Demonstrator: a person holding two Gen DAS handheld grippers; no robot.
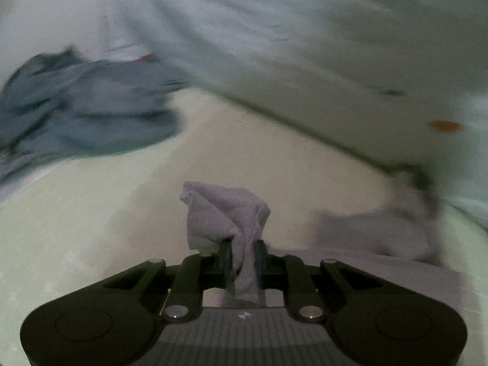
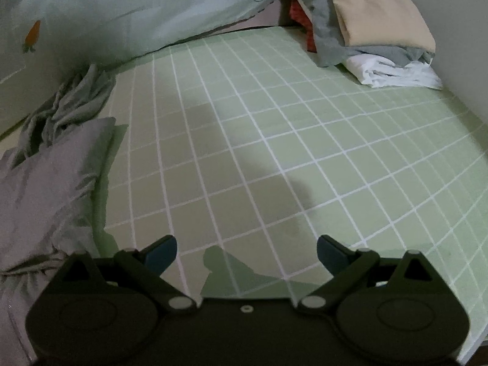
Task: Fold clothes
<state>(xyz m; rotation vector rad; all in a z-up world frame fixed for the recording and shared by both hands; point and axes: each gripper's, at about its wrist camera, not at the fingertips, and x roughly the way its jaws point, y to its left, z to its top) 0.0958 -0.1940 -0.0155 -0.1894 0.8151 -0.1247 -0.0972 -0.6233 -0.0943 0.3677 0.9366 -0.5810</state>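
My left gripper is shut on a bunched corner of a light grey garment, which sticks up between the fingers; the left wrist view is blurred. More of the grey garment lies flat at the left of the right wrist view, on the green checked bed sheet. My right gripper is open and empty, just above the sheet, to the right of the garment.
A crumpled blue-grey garment lies at the left. A crumpled grey cloth lies against a pale duvet with a carrot print. A stack of beige, grey, red and white clothes sits at the far right by the wall.
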